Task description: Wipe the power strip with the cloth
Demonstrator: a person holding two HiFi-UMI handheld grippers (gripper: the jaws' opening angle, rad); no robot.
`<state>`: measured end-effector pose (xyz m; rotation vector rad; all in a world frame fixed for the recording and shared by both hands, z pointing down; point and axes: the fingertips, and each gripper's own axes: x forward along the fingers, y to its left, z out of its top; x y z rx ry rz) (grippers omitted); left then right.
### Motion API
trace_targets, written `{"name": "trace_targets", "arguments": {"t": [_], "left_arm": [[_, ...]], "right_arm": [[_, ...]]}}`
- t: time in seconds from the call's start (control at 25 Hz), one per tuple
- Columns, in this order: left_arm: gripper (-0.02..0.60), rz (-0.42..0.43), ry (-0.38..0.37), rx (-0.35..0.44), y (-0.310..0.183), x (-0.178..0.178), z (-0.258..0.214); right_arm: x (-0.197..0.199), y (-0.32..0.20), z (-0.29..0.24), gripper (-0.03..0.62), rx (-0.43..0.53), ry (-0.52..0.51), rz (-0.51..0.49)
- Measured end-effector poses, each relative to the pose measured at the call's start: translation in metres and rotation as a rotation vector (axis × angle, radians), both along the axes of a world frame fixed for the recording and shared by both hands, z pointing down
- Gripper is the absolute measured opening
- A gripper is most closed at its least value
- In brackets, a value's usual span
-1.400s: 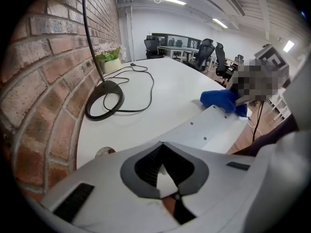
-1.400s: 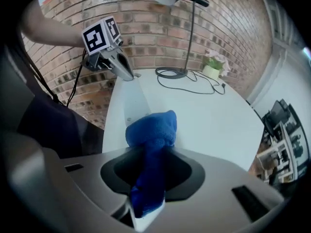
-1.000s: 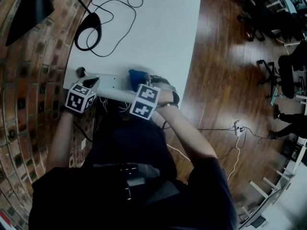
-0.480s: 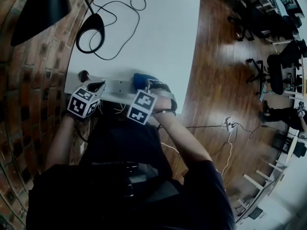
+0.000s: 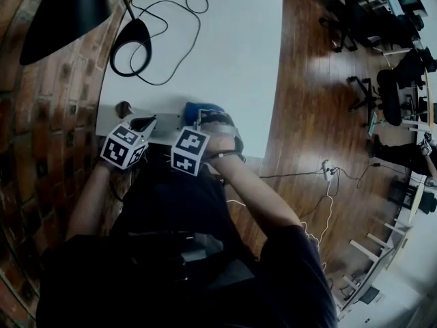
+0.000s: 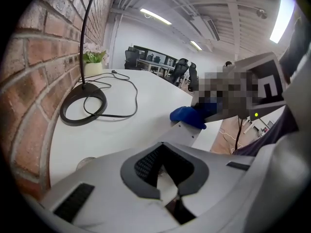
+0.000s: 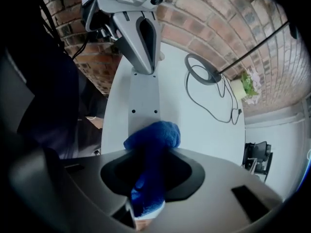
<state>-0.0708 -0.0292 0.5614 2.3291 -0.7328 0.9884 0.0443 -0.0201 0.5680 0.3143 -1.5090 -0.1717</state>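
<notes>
In the head view, we see the power strip (image 5: 167,122) lying long-ways along the near edge of the white bench (image 5: 232,60). The left tongs (image 5: 145,124) are at the strip's left end. The right tongs (image 5: 205,119) are at its other end. The blue cloth (image 5: 203,108) sits there too, on top of the strip. A lamp foot (image 5: 134,31) with a black wire stands well behind the strip.

In the left gripper view, the left tongs (image 6: 167,178) are squeezed tight together. Their tips are down on this end of the power strip (image 6: 187,134). The strip runs straight away from them to the cloth (image 6: 187,116) at its far end.

In the right gripper view, the right tongs (image 7: 148,183) are narrow and pinch the cloth (image 7: 154,137). The bunched end of the cloth pushes down on the strip. From there the power strip (image 7: 144,98) runs straight ahead to the left tongs (image 7: 143,71).

We think the wipe must go along that long line, from the cloth toward the left tongs. The right hand has the cloth, so it is the one to slide. The left tongs look set to keep the strip from slipping.
</notes>
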Motion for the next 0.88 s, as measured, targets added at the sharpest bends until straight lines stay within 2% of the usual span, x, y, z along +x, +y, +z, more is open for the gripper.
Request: {"name": "trace_targets", "arguments": {"t": [0.16,0.52,0.68,0.8,0.88], "left_arm": [[0.008,0.012,0.007,0.004,0.001,0.0,-0.001],[0.008,0.023,0.022,0.016,-0.001,0.003,-0.002],[0.008,0.035,0.029,-0.002,0.004,0.008,-0.01],[0.006,0.099,-0.007,0.055,0.004,0.005,-0.011],[0.005,0.054,-0.047,0.102,-0.003,-0.009,-0.011]], "right_arm": [[-0.003,0.0,-0.001,0.114,0.003,0.033,-0.049],[-0.046,0.0,-0.001,0.114,0.016,0.01,-0.147],[-0.056,0.004,-0.009,0.114,-0.013,0.012,-0.153],[-0.059,0.005,-0.009,0.114,-0.03,0.002,-0.151],[-0.062,0.005,-0.009,0.114,-0.021,-0.015,-0.157]]}}
